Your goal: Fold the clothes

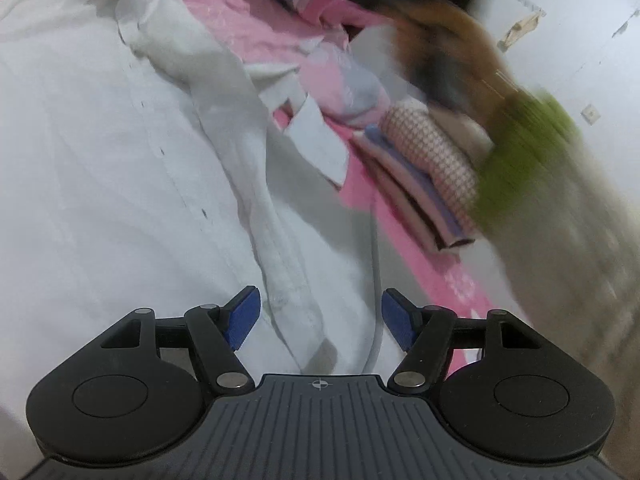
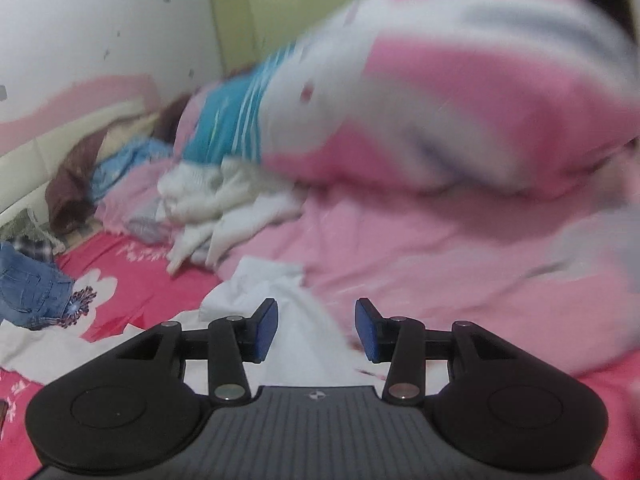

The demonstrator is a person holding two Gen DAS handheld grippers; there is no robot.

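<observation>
A white shirt [image 1: 100, 152] lies spread over the pink bed, its button placket running down the left wrist view and a sleeve [image 1: 280, 248] reaching toward the camera. My left gripper [image 1: 320, 320] hangs open just above that sleeve, nothing between its blue pads. In the right wrist view, a white part of the shirt [image 2: 280, 292] lies right in front of my right gripper [image 2: 316, 328], which is open and empty. Both views are blurred by motion.
A stack of folded clothes [image 1: 424, 184] sits right of the shirt, beside a blurred green and brown shape [image 1: 520, 152]. A pink quilt [image 2: 440, 120] heaps up at the right. White garments [image 2: 224, 208], blue jeans [image 2: 32, 292] and the wall [image 2: 80, 20] lie to the left.
</observation>
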